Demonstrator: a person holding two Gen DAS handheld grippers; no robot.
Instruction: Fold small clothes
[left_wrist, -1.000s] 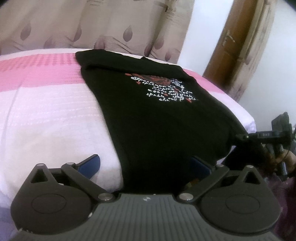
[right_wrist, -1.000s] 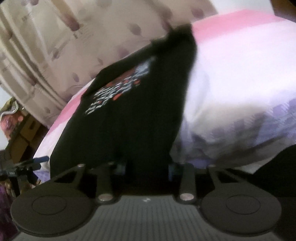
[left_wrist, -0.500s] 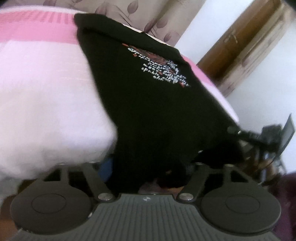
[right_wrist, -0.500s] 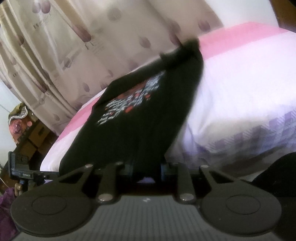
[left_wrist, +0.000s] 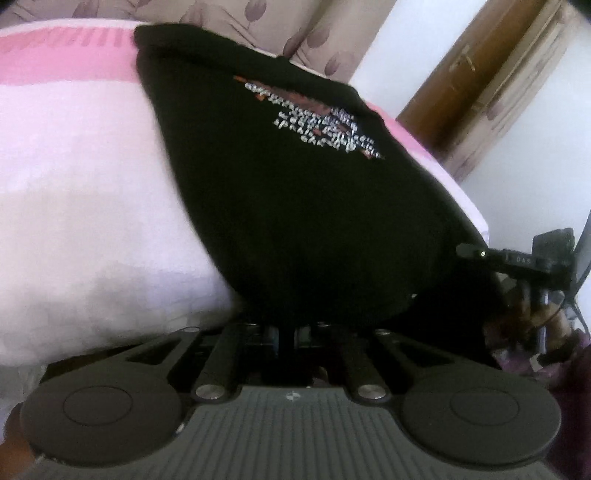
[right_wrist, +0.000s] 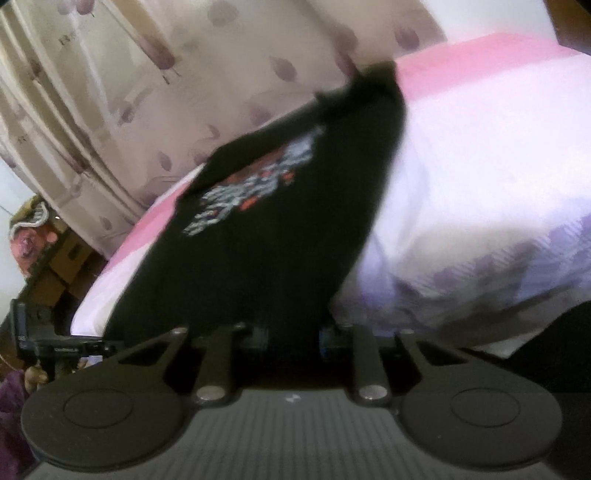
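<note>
A black T-shirt (left_wrist: 303, 206) with a white and red print lies lengthwise on the pink and white bed (left_wrist: 85, 192), its bottom hem at the near edge. My left gripper (left_wrist: 286, 332) is shut on the hem at its left corner. The shirt also shows in the right wrist view (right_wrist: 266, 236). My right gripper (right_wrist: 291, 338) is shut on the hem at the other corner. The fingertips are mostly hidden under the black cloth. The other gripper (left_wrist: 517, 258) shows at the right of the left wrist view.
Beige curtains (right_wrist: 147, 92) with a leaf pattern hang behind the bed. A brown wooden door (left_wrist: 476, 74) stands at the far right. The bed's near edge drops off in front of both grippers. A cluttered shelf (right_wrist: 40, 240) sits left of the bed.
My left gripper was open around the hem and has closed on it. Both grippers have dropped lower toward the bed's edge, and the hem now bunches over the fingers.
</note>
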